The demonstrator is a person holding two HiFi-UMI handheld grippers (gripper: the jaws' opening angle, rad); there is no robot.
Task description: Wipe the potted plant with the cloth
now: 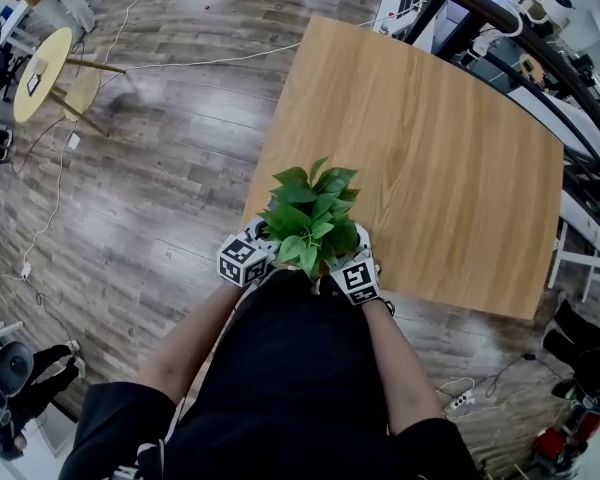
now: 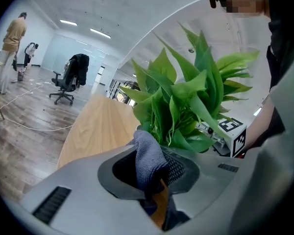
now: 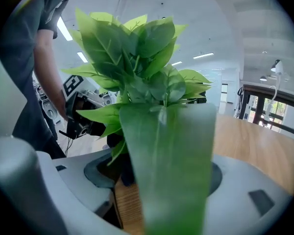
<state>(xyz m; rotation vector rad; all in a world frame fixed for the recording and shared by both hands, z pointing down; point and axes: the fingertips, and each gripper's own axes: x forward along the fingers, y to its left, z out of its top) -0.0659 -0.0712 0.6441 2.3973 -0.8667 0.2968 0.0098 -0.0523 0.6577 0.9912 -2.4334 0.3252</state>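
A green leafy potted plant (image 1: 310,218) stands at the near edge of the wooden table (image 1: 430,148); its leaves hide the pot. My left gripper (image 1: 273,251) sits at the plant's left side, shut on a grey cloth (image 2: 149,155) that touches the lower leaves (image 2: 186,106). My right gripper (image 1: 346,260) is at the plant's right side. In the right gripper view one broad leaf (image 3: 171,170) hangs across the wide gap of my right gripper (image 3: 161,199), which looks open. Beyond the plant (image 3: 137,58) in that view, the left gripper (image 3: 81,116) shows.
The table top (image 2: 98,126) stretches away behind the plant. On the wooden floor to the left are a small round yellow table (image 1: 42,73) and loose cables (image 1: 50,218). An office chair (image 2: 68,80) and a standing person (image 2: 12,43) are far off.
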